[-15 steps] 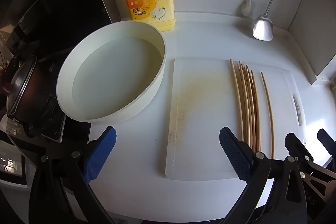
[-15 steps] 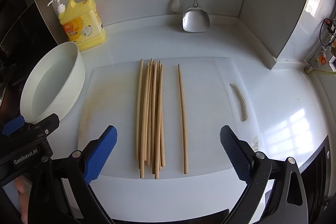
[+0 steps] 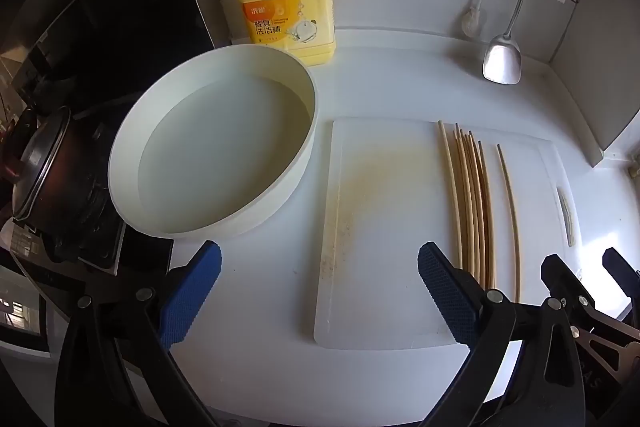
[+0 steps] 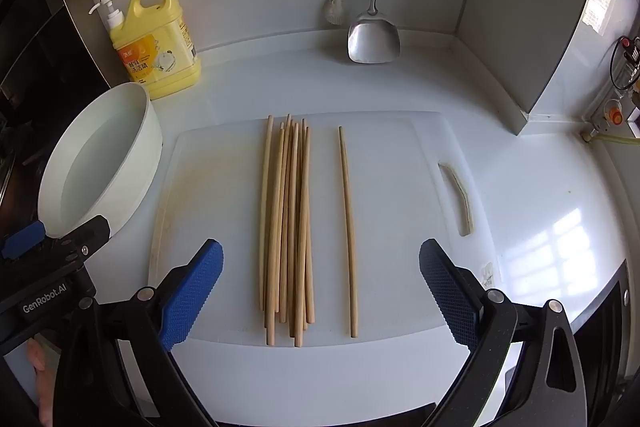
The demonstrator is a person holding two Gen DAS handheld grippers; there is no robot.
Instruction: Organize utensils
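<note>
Chopsticks [image 4: 288, 219] lie in a loose bundle on the white cutting board [image 4: 384, 267], running near to far, and we see a single chopstick [image 4: 347, 227] just to their right, apart from the rest. We hold our left tongs [image 3: 320, 291] and right tongs [image 4: 320, 287] spread wide above the near edge of the board, nothing between them. A white basin [image 3: 120, 163] of water sits left of the board on the surface [image 4: 540, 187], with a yellow detergent bottle [image 3: 292, 3] behind it.
</note>
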